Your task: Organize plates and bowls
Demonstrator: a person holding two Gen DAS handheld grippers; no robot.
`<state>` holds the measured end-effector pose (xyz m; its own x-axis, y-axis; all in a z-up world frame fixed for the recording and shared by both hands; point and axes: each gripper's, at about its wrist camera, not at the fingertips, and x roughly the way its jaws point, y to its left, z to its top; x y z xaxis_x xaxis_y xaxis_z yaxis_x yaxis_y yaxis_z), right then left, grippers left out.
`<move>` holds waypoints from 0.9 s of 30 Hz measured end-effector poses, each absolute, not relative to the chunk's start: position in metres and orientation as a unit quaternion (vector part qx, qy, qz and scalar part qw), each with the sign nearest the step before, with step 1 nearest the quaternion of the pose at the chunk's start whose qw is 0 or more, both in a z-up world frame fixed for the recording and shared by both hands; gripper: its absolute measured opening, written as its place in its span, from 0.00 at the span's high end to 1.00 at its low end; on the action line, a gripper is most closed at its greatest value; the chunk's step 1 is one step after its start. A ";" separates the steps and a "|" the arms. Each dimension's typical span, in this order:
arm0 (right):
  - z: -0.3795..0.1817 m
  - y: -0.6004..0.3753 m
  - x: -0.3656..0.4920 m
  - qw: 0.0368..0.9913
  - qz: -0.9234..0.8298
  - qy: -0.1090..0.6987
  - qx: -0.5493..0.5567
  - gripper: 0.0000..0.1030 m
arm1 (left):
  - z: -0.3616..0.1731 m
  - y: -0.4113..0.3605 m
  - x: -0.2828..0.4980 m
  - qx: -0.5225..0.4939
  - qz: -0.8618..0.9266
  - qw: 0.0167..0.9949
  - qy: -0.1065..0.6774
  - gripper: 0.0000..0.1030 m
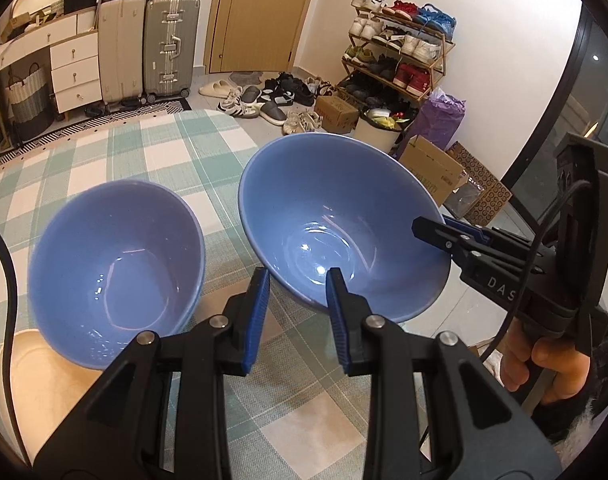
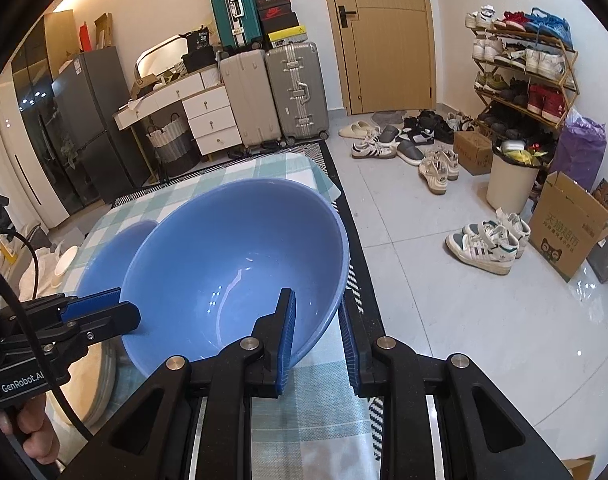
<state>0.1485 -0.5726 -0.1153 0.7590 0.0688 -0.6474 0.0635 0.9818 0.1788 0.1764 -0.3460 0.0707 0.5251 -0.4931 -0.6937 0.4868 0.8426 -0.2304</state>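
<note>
Your right gripper (image 2: pixel 316 336) is clamping the 5 o'clock rim of the larger blue bowl (image 2: pixel 239 264), one pad inside, one outside. Your left gripper (image 1: pixel 297 312) is pinching the same bowl's near rim, jaws narrowly parted around the wall. The smaller blue bowl (image 1: pixel 115 272) is sitting at 9 o'clock from it on the checked tablecloth (image 1: pixel 151 148), overlapping a cream plate (image 1: pixel 43 384).

Two empty glossy blue bowls: larger one (image 1: pixel 344 220) tilted, raised (rim gripped), smaller (image 1: pixel 115 272) just beside it.
</note>
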 end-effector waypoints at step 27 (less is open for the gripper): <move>-0.028 -0.473 0.136 0.957 0.054 0.279 0.056 0.78 | 0.172 -0.224 0.113 -0.033 -0.248 0.907 0.339 0.75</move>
<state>0.1364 -0.4728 -0.0280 0.8380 0.1348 -0.5288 -0.0721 0.9879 0.1375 0.1132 -0.2237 0.1724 0.6469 -0.4720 -0.5990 0.4278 0.8748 -0.2274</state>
